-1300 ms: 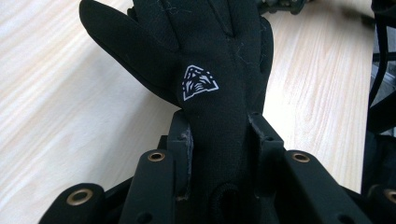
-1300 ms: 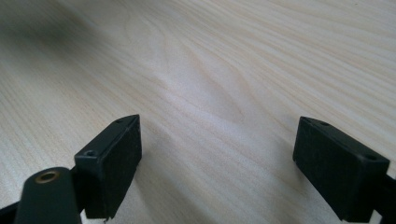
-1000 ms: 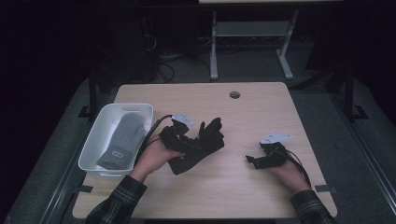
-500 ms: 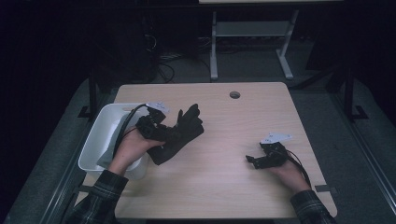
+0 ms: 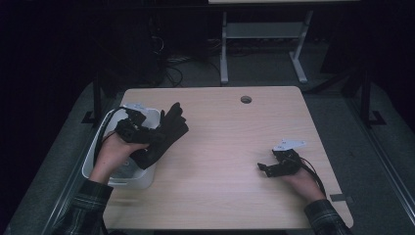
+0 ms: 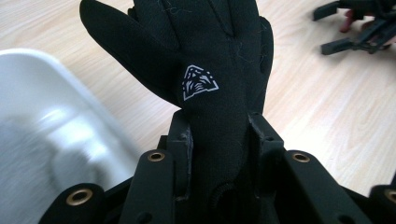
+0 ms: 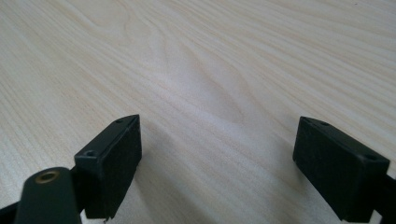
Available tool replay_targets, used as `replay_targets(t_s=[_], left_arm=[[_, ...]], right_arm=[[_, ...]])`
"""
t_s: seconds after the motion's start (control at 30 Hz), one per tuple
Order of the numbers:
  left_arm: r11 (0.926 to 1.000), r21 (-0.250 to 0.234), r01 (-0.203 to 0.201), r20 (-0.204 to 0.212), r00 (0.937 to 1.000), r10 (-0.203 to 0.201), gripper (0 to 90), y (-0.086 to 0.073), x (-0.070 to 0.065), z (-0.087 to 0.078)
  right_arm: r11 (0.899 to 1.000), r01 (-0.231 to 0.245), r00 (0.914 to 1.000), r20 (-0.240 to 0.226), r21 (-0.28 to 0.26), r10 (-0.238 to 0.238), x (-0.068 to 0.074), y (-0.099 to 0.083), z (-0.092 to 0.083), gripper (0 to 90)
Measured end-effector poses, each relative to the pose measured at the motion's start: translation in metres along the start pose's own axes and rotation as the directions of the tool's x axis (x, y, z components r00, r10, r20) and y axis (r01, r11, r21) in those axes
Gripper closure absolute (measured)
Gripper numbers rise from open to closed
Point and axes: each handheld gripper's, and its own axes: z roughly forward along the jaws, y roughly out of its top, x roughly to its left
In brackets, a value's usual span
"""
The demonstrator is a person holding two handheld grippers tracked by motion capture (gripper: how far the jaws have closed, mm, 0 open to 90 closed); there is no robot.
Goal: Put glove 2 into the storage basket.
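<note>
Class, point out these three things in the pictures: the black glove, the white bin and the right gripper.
black glove point(image 6: 201, 84): left gripper view, on its white logo.
white bin point(image 5: 142, 177): high view, on its near outer wall.
right gripper point(image 5: 265, 168): high view, between its open jaws' tips.

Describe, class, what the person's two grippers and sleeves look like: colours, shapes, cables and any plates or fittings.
Both grippers are black. The left gripper has blocky jaws on linkage arms with brass-coloured rivets. The right gripper ends in flat rectangular black pads. In the high view a grey three-cornered plate tops the right gripper, and a black cable trails from it. The sleeves are dark plaid.
</note>
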Motion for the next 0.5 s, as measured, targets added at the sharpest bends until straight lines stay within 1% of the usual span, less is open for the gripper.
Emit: replay_targets(t_s=[0.1,0.17,0.23,0.27,0.3,0.43,0.5], left_arm=[[0.9998,0.001,0.022,-0.028,0.9994,-0.022,66.4,-0.008,0.01,-0.009],[0.9991,-0.007,0.043,-0.041,0.9982,-0.043,66.4,-0.013,0.016,-0.015],[0.9983,-0.003,0.058,-0.059,0.9966,-0.058,66.5,-0.018,0.023,-0.019],[0.9974,-0.006,0.071,-0.072,0.9949,-0.071,66.4,-0.021,0.025,-0.02],[0.9972,-0.003,0.074,-0.083,0.9938,-0.074,66.4,-0.023,0.029,-0.021],[0.9934,-0.01,0.114,-0.107,0.9876,-0.115,66.4,-0.034,0.041,-0.026],[0.9917,-0.004,0.128,-0.122,0.9843,-0.128,66.4,-0.039,0.046,-0.028]], right_arm=[[1.0,0.003,1.0,0.0,-0.001,-0.003,0.0,0.0,0.0,15.4],[1.0,0.0,1.0,0.0,0.0,0.0,0.0,0.0,0.0,15.4],[1.0,0.003,1.0,0.0,-0.001,-0.003,0.0,0.0,0.0,15.3],[1.0,0.003,1.0,0.0,-0.001,-0.003,0.0,0.0,0.0,15.4],[1.0,0.003,1.0,0.0,0.0,-0.003,0.0,0.0,0.0,15.4],[1.0,0.0,1.0,0.0,0.001,0.0,0.0,0.0,0.0,15.4],[1.0,0.0,1.0,0.001,0.001,0.0,0.0,0.0,0.0,15.4]])
